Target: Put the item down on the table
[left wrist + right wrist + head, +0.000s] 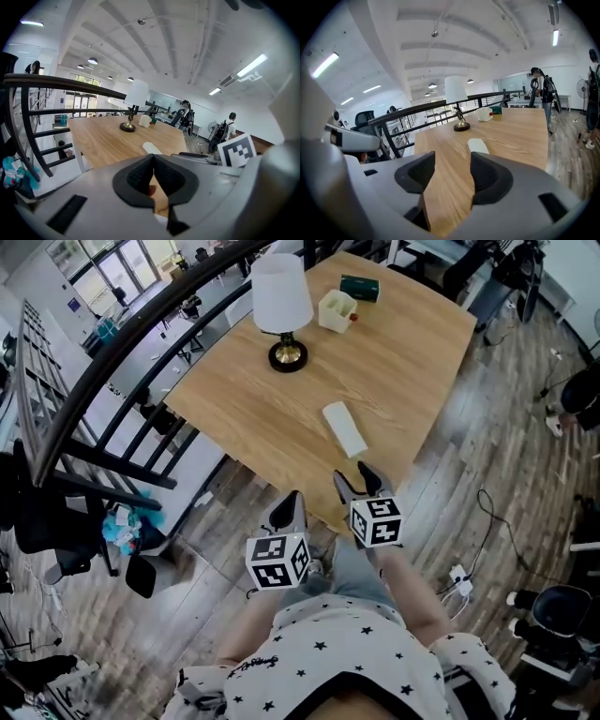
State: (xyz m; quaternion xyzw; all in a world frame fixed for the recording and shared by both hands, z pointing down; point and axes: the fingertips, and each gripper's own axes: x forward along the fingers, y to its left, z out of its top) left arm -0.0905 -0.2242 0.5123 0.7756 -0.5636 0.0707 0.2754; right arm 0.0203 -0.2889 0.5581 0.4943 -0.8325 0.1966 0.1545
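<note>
A flat white oblong item [344, 427] lies on the wooden table [253, 418] near its front edge, with nothing touching it. My right gripper [352, 474] hovers just short of the item at the table edge, open, with only bare wood showing between its pads. The right gripper view shows the item [477, 146] a little beyond the right gripper [452, 161]. My left gripper [294, 495] hangs off the table's front edge to the left, shut and empty. In the left gripper view the left gripper [153, 157] has its pads together, with the item [151, 148] just past them.
A white-shaded lamp [283, 310] on a dark round base stands at the table's far side, with a white box [337, 310] and a green box [360, 287] behind it. A black railing [112, 362] runs along the table's left. Cables and a plug strip [459, 579] lie on the floor at right.
</note>
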